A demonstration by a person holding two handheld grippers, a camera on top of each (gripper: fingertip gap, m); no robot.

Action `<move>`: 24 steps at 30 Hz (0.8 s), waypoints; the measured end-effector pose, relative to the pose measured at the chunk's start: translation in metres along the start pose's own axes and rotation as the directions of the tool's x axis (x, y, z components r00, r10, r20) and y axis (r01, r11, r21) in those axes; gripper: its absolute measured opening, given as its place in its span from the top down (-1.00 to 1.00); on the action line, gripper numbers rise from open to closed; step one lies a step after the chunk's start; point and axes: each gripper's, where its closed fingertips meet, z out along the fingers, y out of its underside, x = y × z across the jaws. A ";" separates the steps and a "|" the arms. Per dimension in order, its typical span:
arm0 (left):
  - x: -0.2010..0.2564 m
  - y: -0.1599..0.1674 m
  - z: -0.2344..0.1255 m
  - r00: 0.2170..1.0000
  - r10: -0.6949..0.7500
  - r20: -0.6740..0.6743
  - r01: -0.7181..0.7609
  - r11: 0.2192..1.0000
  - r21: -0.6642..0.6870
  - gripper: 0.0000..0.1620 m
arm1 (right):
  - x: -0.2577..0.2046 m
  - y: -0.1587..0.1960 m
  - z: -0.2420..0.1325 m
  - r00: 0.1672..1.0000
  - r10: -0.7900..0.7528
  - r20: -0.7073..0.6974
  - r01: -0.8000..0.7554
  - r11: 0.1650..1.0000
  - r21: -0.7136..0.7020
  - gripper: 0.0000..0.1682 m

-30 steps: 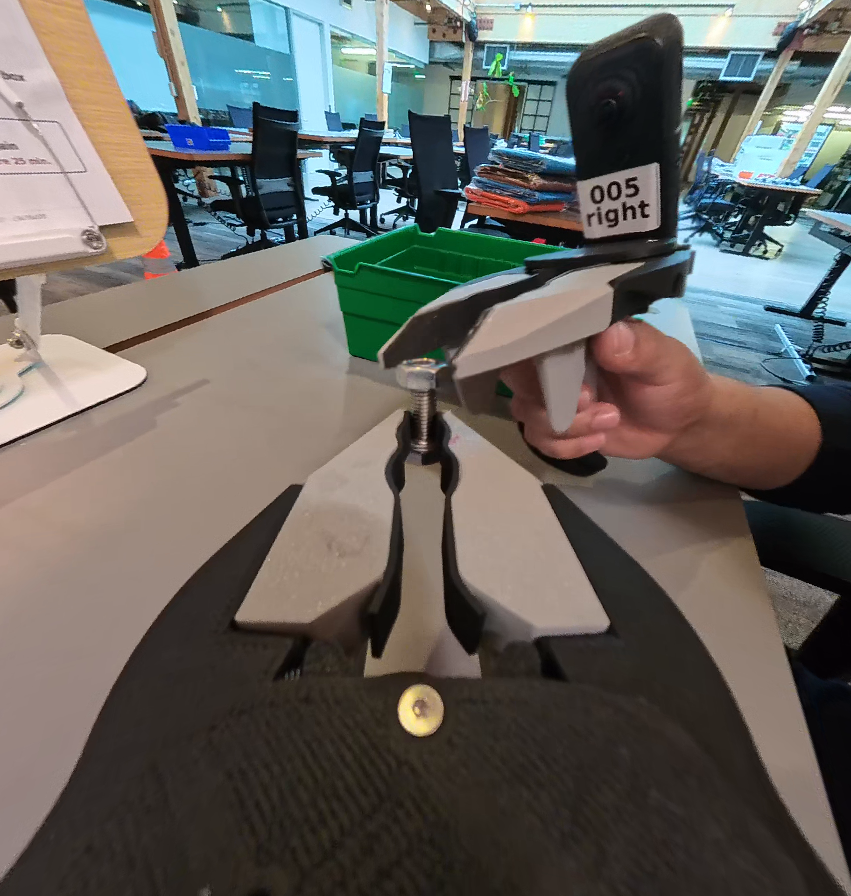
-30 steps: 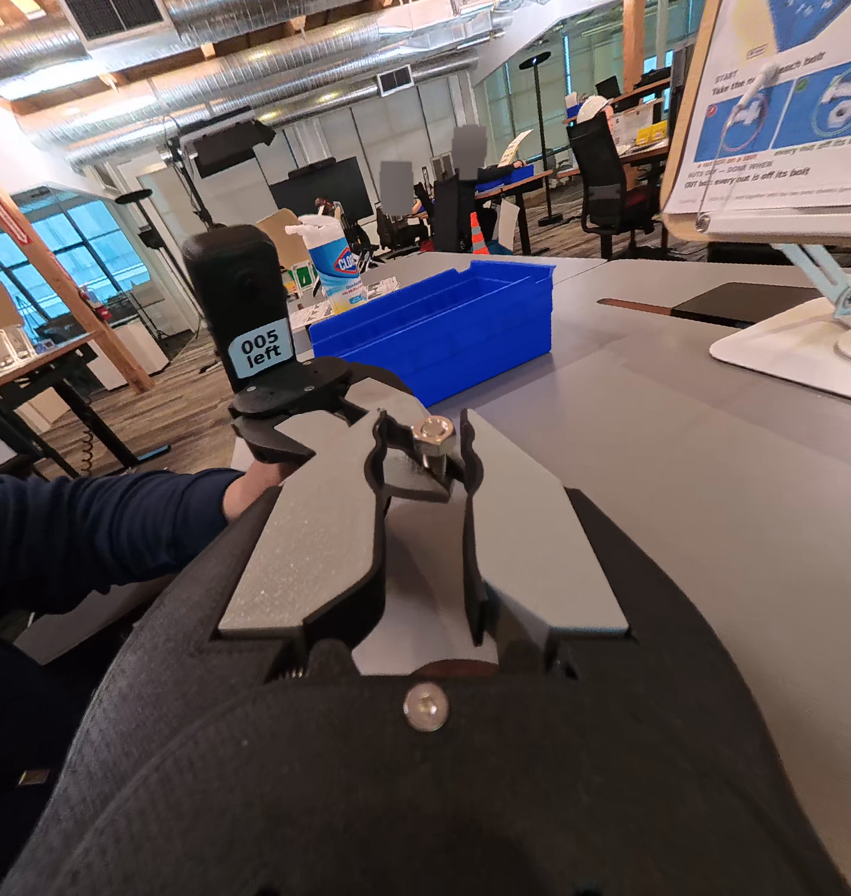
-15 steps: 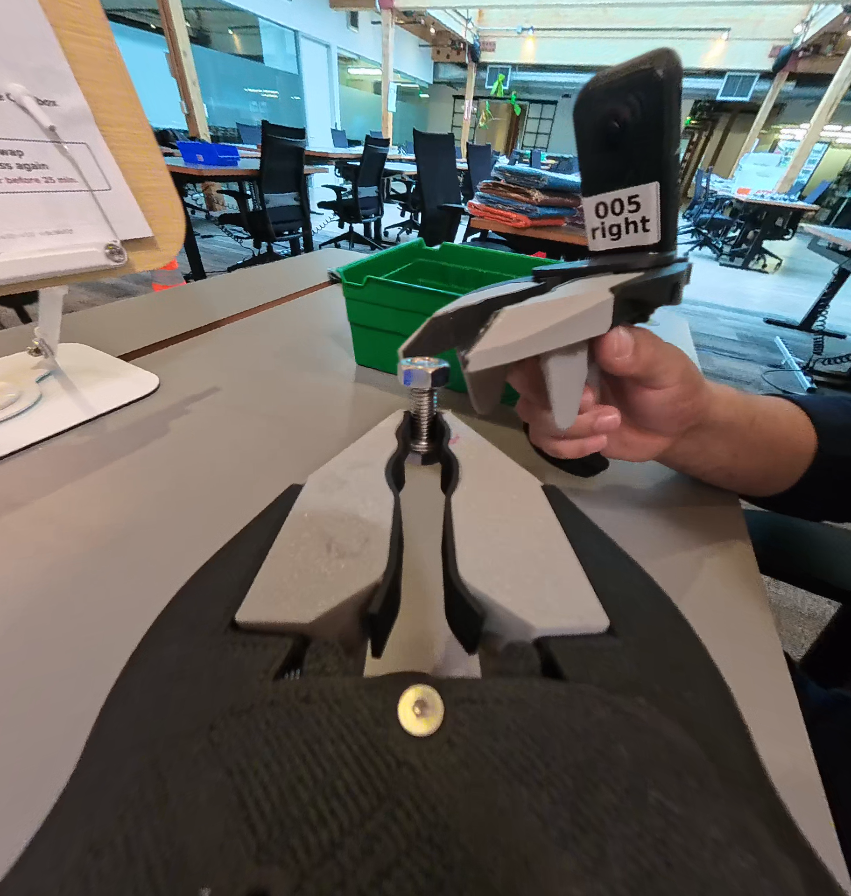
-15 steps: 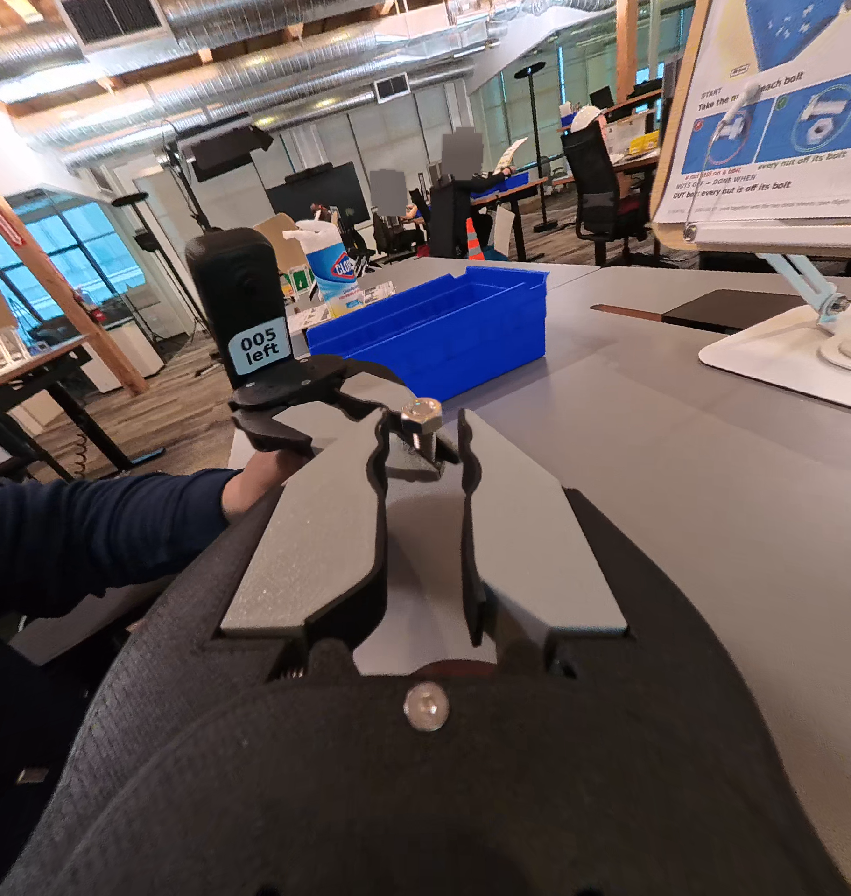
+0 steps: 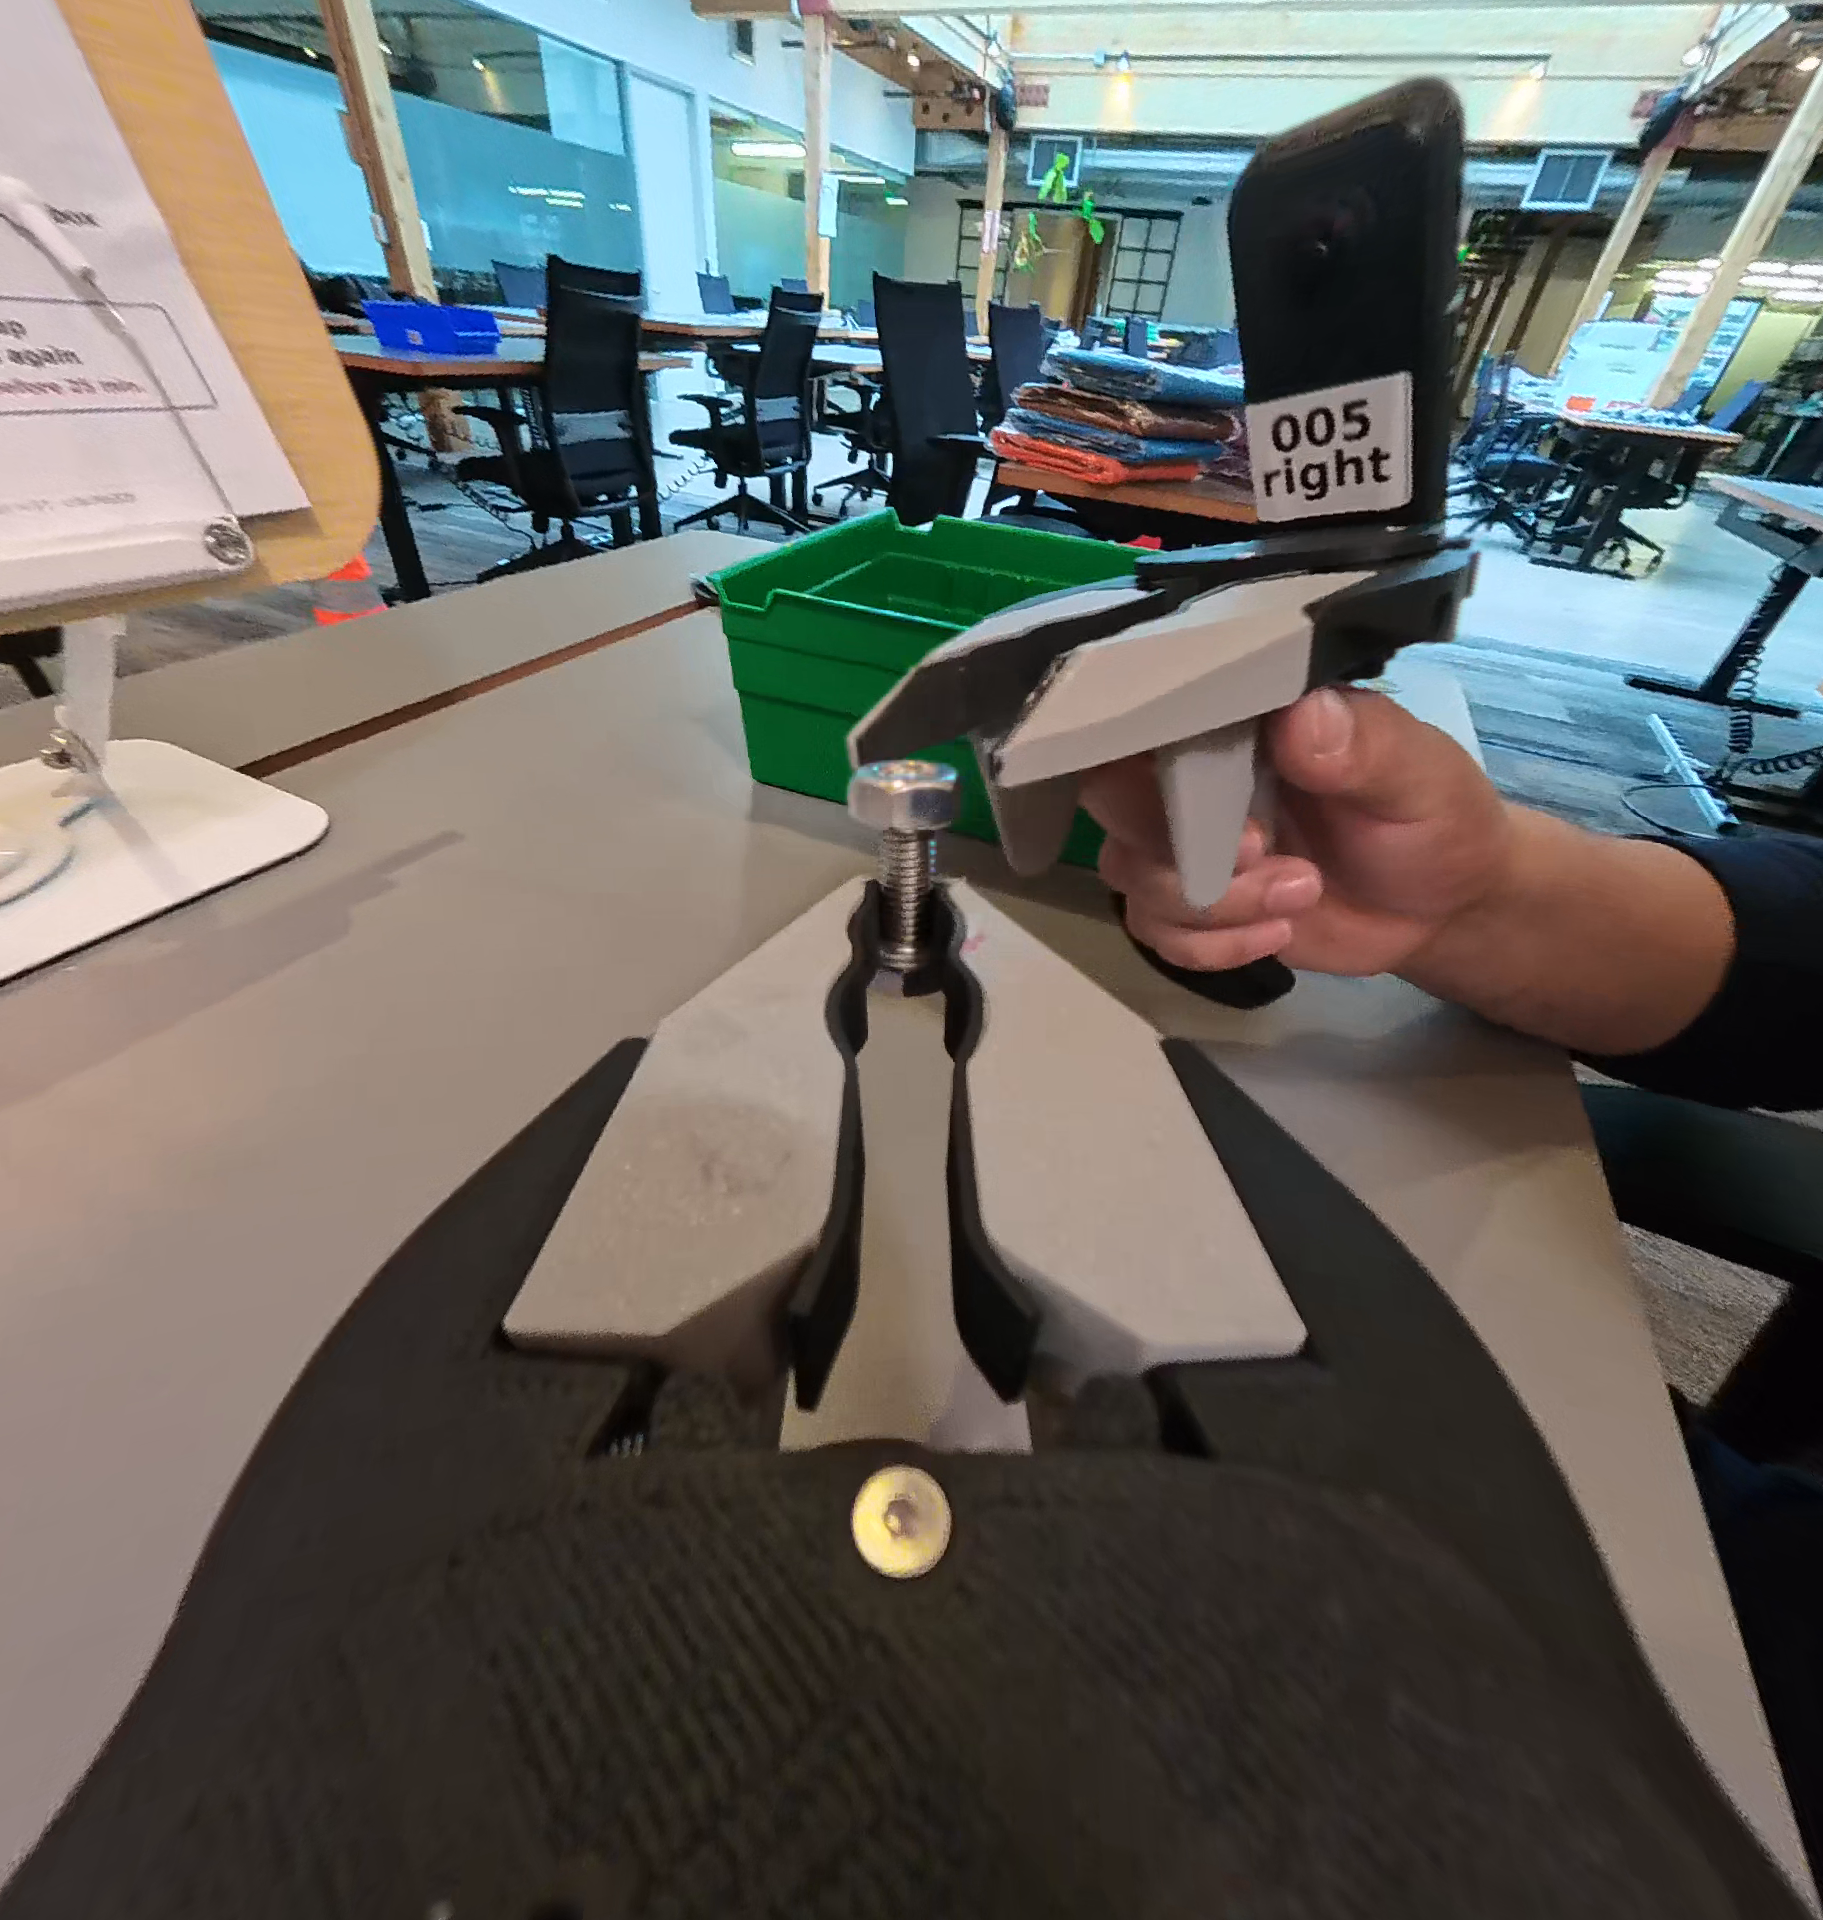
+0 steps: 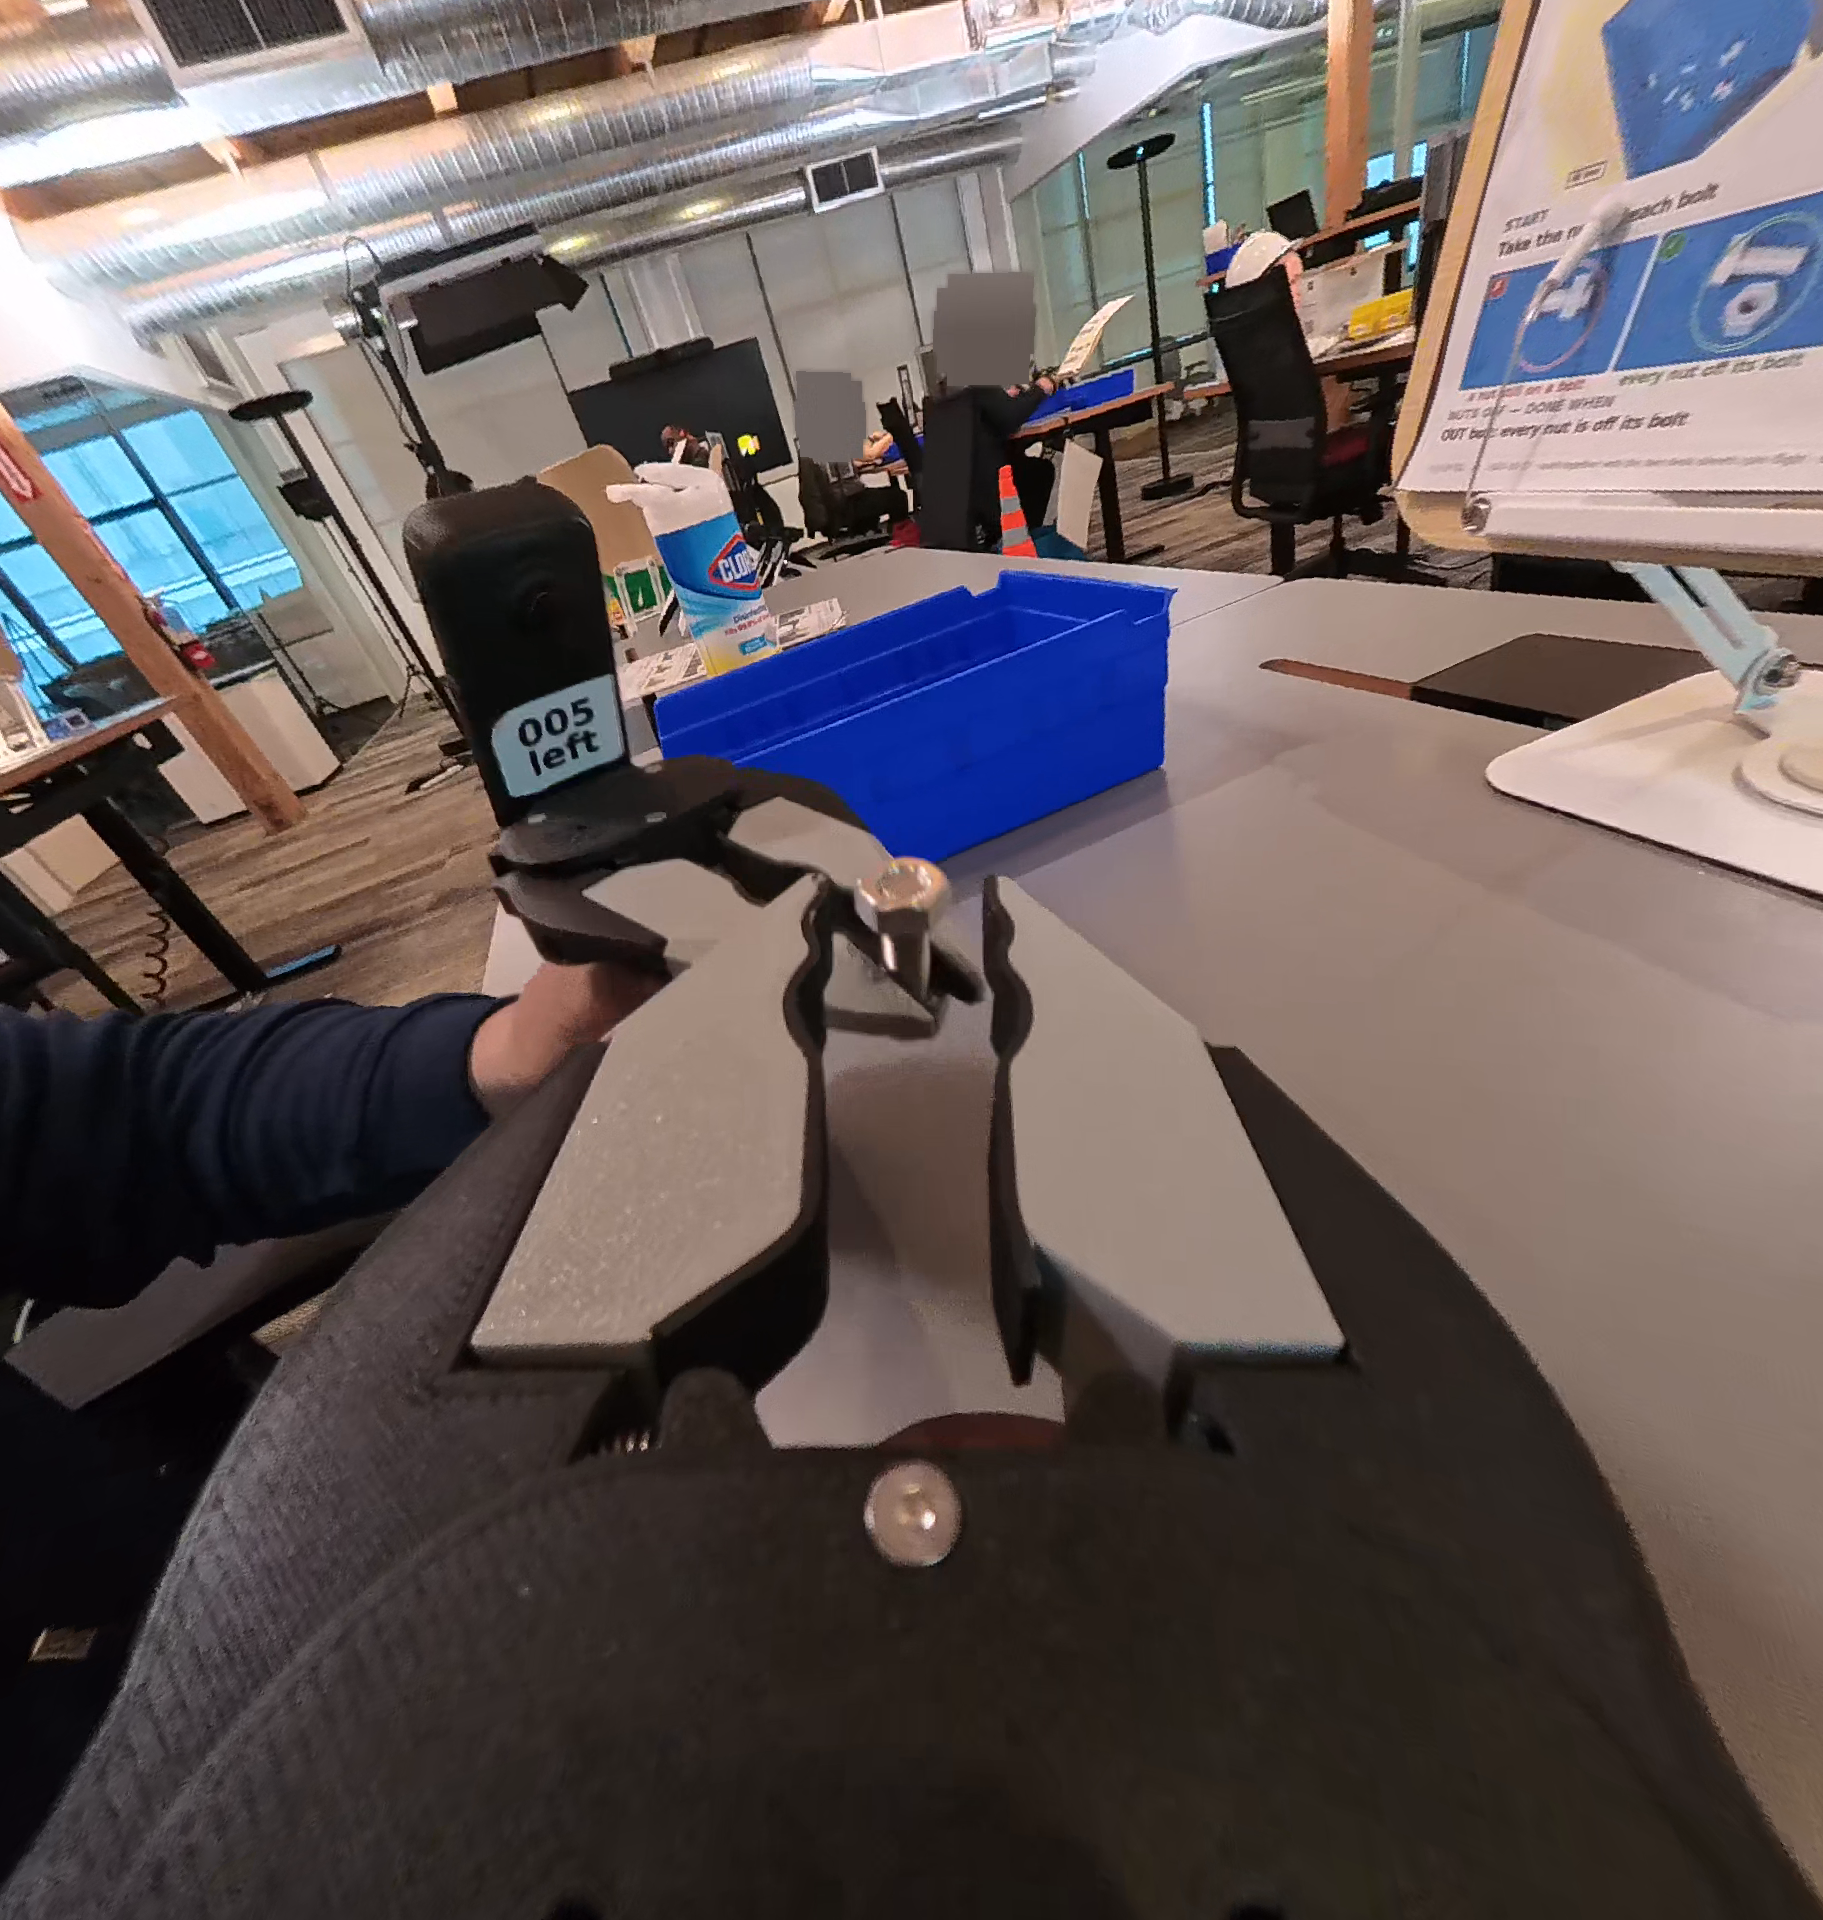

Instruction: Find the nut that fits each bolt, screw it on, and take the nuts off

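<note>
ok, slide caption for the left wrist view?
Left hand-held gripper holds a bolt upright; right hand-held gripper open just above its nut.

The right gripper [image 6: 902,935], fingers [image 6: 1042,997] parted, sits just before an upright bolt [image 6: 902,920] pinched by the left gripper [image 6: 891,987] above the grey tabletop [image 6: 1406,1039], a blue bin [image 6: 928,717] behind.

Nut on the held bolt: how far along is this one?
Done: a nut sits at the top of the bolt, above bare thread. In hand: the left gripper clamps the bolt upright; the right gripper, open, flanks the nut without gripping it. Left: whether it goes on or comes off cannot be told.
</note>
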 end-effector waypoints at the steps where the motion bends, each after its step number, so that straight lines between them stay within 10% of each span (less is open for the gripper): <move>1: -0.001 -0.002 -0.001 1.000 0.000 0.002 0.000 1.000 0.008 0.92 | 0.000 0.001 0.000 1.000 -0.001 -0.001 0.001 1.000 -0.004 0.70; 24: 0.016 0.006 0.009 0.998 0.044 -0.038 -0.045 0.998 -0.032 0.92 | -0.012 0.011 0.015 0.999 -0.013 0.033 0.014 0.999 -0.039 0.68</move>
